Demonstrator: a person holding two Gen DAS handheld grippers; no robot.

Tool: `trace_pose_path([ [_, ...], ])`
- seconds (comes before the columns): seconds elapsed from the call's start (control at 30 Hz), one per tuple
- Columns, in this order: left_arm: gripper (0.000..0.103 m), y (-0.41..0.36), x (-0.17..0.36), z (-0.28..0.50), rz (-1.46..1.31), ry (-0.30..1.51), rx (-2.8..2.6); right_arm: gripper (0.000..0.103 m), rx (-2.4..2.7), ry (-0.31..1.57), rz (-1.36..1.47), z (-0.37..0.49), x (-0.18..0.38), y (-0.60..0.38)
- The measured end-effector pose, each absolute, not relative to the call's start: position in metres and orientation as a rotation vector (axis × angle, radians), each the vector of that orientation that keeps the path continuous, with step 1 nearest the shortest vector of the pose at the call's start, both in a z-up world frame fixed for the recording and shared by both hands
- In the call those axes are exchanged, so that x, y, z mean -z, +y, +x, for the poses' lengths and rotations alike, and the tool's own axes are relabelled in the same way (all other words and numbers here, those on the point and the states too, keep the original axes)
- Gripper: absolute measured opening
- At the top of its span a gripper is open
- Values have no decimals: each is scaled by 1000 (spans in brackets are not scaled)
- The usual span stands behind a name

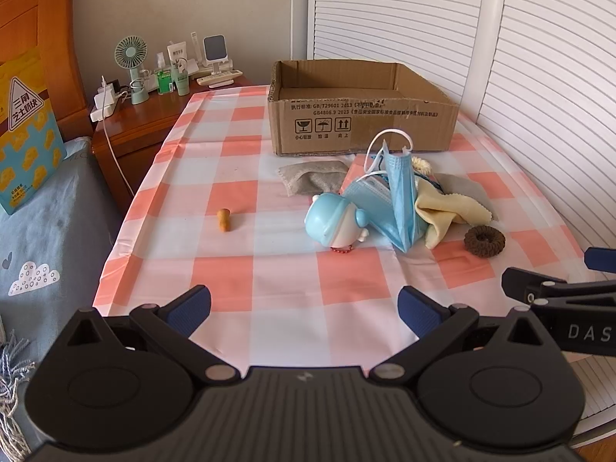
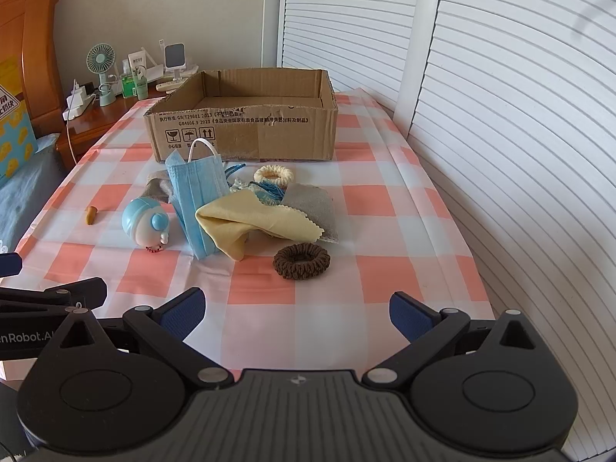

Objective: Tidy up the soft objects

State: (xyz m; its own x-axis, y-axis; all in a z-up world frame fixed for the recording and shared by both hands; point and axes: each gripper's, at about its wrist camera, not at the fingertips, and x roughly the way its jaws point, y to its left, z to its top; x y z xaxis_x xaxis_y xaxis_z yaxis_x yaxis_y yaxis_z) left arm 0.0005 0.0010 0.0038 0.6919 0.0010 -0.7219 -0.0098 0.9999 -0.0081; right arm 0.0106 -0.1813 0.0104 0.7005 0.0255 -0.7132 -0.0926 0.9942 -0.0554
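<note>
A heap of soft things lies mid-table before an empty cardboard box (image 1: pixel 362 115) (image 2: pixel 246 123): a blue face mask (image 1: pixel 400 196) (image 2: pixel 196 192), a yellow cloth (image 1: pixel 442 211) (image 2: pixel 246 219), grey cloths (image 1: pixel 312 179) (image 2: pixel 308 204), a cream ring (image 2: pixel 273 175), a brown hair tie (image 1: pixel 484 241) (image 2: pixel 301 261). A light-blue figurine (image 1: pixel 335 219) (image 2: pixel 144 221) lies left of the heap, and a small orange piece (image 1: pixel 224 220) (image 2: pixel 91 215) farther left. My left gripper (image 1: pixel 304 310) and right gripper (image 2: pixel 296 310) are both open and hold nothing, near the table's front edge, short of the heap.
The table wears a pink-and-white check cloth (image 1: pixel 231 277) (image 2: pixel 385 281). A wooden nightstand (image 1: pixel 131 123) with a fan, bottles and a charger stands at the back left, beside a bed (image 1: pixel 38 231). White slatted doors (image 2: pixel 500 154) run along the right.
</note>
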Motion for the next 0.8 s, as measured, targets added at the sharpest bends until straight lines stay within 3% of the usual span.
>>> trace_pose_path([
  [0.8, 102, 2, -3, 1, -19, 808, -4, 103, -65, 791, -91, 12, -10, -181],
])
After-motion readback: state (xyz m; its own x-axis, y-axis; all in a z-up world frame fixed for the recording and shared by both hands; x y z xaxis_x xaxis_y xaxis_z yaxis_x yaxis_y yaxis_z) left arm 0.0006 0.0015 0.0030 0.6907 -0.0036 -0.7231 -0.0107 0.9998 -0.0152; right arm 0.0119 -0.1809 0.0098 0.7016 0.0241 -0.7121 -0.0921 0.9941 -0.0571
